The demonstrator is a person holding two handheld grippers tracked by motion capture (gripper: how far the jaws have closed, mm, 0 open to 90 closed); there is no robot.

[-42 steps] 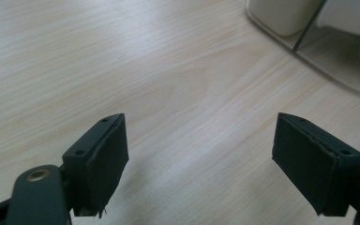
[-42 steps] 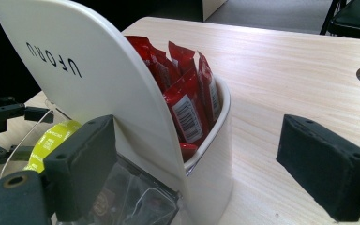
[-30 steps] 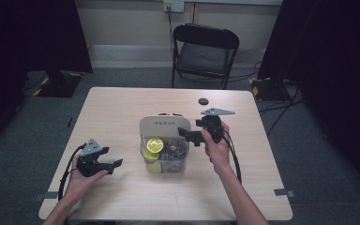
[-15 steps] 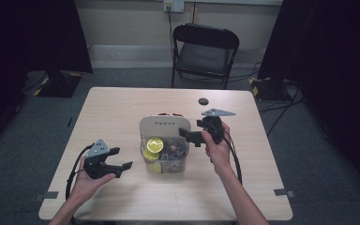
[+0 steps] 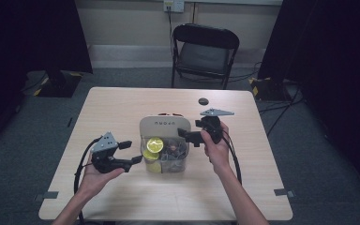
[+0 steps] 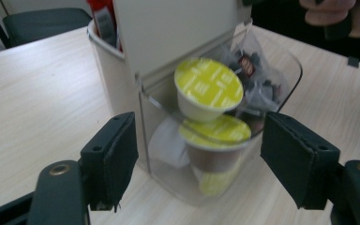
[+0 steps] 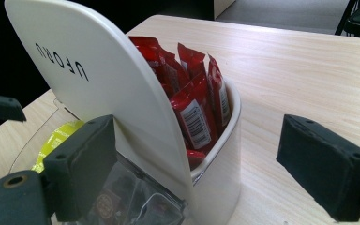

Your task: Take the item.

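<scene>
Two tools, both with jaws spread and holding nothing: our left tool (image 5: pixel 130 153) sits just left of the organizer (image 5: pixel 164 143) at mid-desk (image 5: pixel 272 187), our right tool (image 5: pixel 187 135) at its right edge. The clear front bin holds yellow-lidded pods (image 6: pixel 209 87); the white rear pocket holds red sachets (image 7: pixel 193 101).
</scene>
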